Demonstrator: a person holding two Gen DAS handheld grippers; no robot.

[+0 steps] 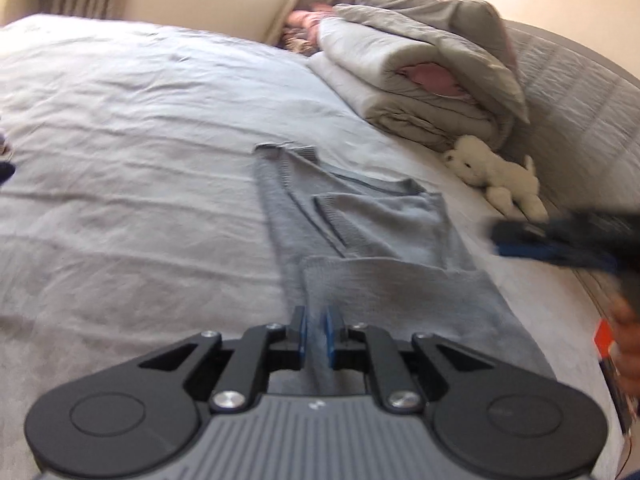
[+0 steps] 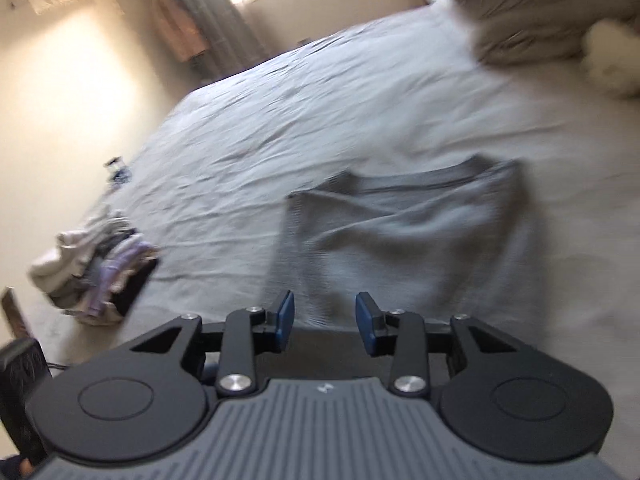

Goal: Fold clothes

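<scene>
Our left gripper [image 1: 316, 332] was clamped on a fold of the grey knitted sweater [image 1: 360, 232], its blue pads [image 1: 329, 336] pressed close with the fabric pinched between them. From that grip the sweater stretched away across the bed [image 1: 140, 140], partly folded, with one layer lying over another and the ribbed neckline towards the far end.

Our right gripper [image 2: 325, 320] stood partway open above the near edge of the same sweater [image 2: 400, 240], its blue pads [image 2: 286, 316] apart and nothing between them. From the left wrist view it [image 1: 520, 240] appeared as a blurred dark shape at the right, just above the bed beside the sweater.

The sweater lay on a pale, wrinkled bed sheet, towards the right side of the bed. Beyond it, by the padded grey headboard [image 1: 580, 112], sat a folded grey duvet [image 1: 432, 80], and a white stuffed toy [image 1: 496, 176] lay just in front of the duvet. A small heap of other clothes [image 2: 100, 272] rested near the left edge of the bed in the right wrist view. Curtains [image 2: 208, 12] hung beside a bright window at the far wall
</scene>
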